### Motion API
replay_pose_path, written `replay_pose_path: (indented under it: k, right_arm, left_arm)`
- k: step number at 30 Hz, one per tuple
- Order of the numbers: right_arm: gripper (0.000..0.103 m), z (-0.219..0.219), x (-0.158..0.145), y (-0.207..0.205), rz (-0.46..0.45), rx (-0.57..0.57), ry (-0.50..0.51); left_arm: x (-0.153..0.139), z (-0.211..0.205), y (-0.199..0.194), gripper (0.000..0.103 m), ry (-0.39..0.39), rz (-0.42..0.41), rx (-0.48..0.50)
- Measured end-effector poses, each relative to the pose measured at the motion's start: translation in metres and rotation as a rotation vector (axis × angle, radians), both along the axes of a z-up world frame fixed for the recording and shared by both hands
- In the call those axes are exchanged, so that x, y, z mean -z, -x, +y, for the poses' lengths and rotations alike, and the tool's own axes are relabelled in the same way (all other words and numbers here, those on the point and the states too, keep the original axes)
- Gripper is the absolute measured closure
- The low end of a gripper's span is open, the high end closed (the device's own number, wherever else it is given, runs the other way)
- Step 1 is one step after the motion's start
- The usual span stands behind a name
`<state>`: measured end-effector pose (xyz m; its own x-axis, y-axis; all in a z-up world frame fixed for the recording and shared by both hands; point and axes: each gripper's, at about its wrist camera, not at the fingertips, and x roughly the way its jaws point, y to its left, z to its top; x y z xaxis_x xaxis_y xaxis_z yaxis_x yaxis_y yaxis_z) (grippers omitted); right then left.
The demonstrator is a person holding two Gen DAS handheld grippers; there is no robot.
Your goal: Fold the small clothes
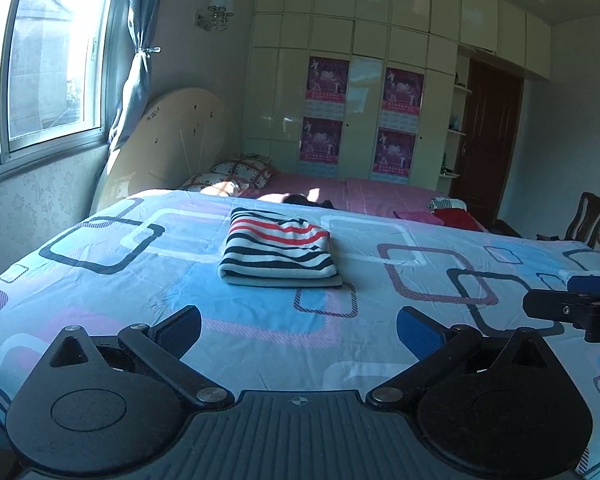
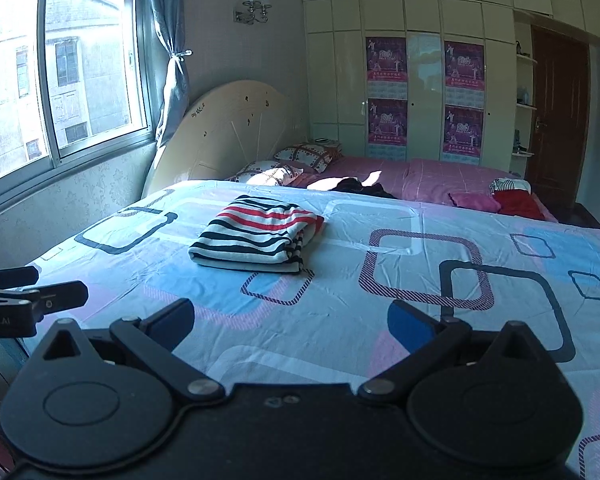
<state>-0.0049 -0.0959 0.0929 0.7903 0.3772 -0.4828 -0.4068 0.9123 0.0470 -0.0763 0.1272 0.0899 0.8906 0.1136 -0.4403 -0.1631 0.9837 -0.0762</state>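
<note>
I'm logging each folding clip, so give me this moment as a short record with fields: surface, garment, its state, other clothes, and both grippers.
surface: bed sheet printed with rounded squares
garment: striped top, black, white and red
state: folded into a compact rectangle, lying flat, touched by neither gripper
other clothes: dark garment, pink garment and red garment on the pink cover beyond
left gripper: open, holding nothing, short of the top
right gripper: open, holding nothing, short of the top

Black left gripper (image 1: 299, 326) and right gripper (image 2: 291, 319): ribbed matte bodies, round pivot discs, silver screws, blue-padded fingers (image 1: 418, 330); white "Robot.AI" lettering on one side
</note>
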Motion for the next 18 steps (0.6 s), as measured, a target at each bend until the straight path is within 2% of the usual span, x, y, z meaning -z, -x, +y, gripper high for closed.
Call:
replay_pose_path:
  k: [7, 18]
  right_arm:
    - [0.000, 0.001, -0.007, 0.018, -0.031, -0.001, -0.007]
    - [0.000, -0.007, -0.011, 0.023, -0.047, 0.014, -0.018]
  left_arm:
    - [-0.012, -0.008, 0.019, 0.000, -0.009, -0.028, 0.005]
    - [-0.017, -0.019, 0.021, 0.000, -0.017, -0.040, 0.015]
